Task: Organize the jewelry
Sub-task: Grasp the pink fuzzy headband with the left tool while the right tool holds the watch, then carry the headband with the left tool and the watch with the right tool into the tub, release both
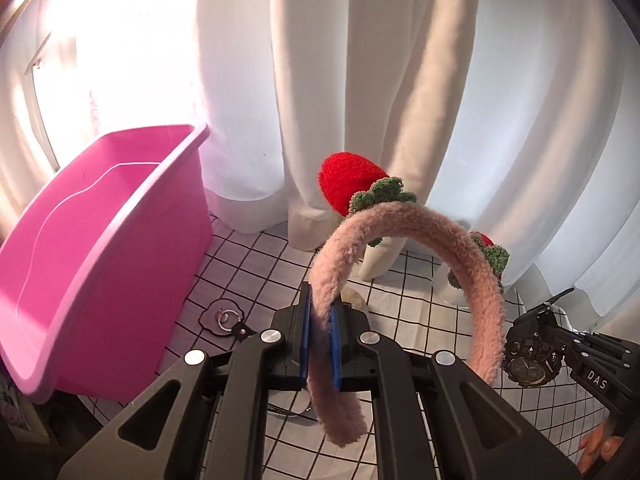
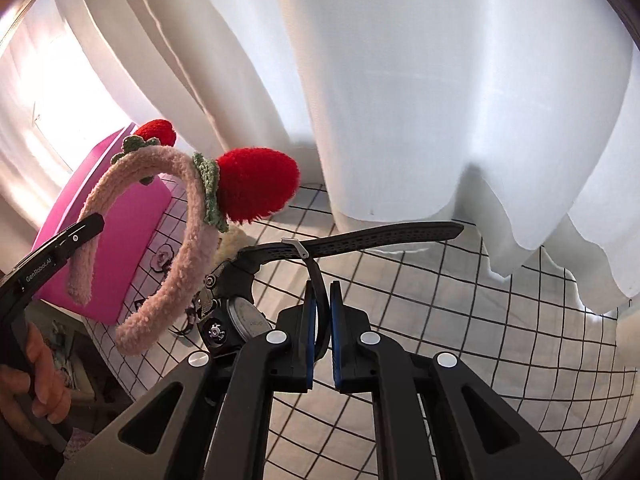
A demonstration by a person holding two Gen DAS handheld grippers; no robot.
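A: Nearest the lens in the left wrist view, how does the left tool stand?

B: Its blue pads are clamped on one leg of the fuzzy pink headband, which arches up to the right of centre, a red strawberry at its crown.

A: And the right tool?

B: In its own view, low at centre, it is closed on the strap of a black watch; the watch body hangs just left of the pads and the strap's free end runs to the right.

A: What lies beyond them?

B: A white cloth with a black grid, with a small ring on it at lower left of centre.

A: Farther still?

B: A pink bin stands at the left of the frame, and white curtains hang behind everything.
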